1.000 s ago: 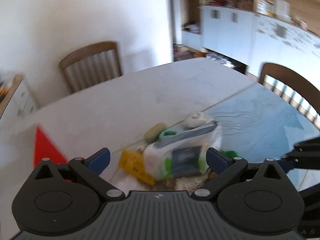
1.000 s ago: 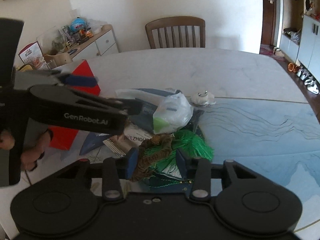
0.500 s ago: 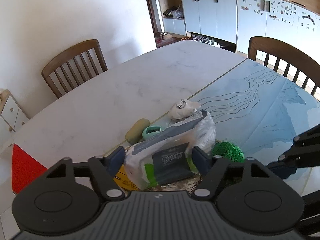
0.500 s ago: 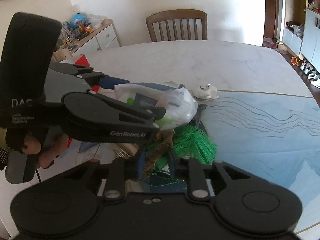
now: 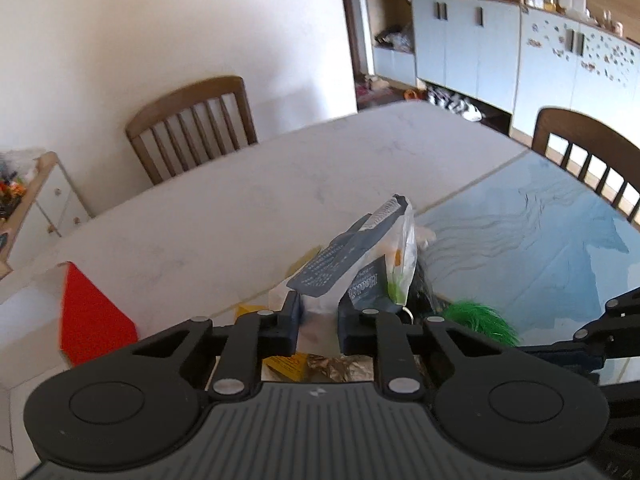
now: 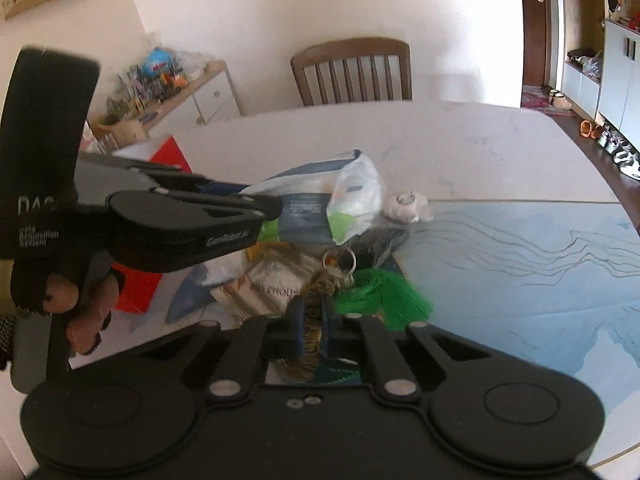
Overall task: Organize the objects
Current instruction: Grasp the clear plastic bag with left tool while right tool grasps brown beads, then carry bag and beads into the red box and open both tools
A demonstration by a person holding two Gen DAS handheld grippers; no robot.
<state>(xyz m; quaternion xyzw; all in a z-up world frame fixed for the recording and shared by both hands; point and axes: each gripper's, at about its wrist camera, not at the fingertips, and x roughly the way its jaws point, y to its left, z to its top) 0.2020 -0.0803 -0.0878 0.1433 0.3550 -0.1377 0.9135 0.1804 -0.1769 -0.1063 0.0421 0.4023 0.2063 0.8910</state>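
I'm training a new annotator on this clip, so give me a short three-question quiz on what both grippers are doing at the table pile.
1. True or false: the left gripper is shut on the plastic bag.
2. What does the right gripper pinch? A) green tassel B) brown striped braided cord C) red sheet
3. What colour is the tassel lying beside that cord?

Key: 1 true; 2 B; 3 green. Both grippers' jaws have just been closing, each with its item between them.

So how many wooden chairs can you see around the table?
2. One wooden chair stands at the far side of the table, against the white wall. The other chair is at the right edge, by the blue mat. More may be hidden.
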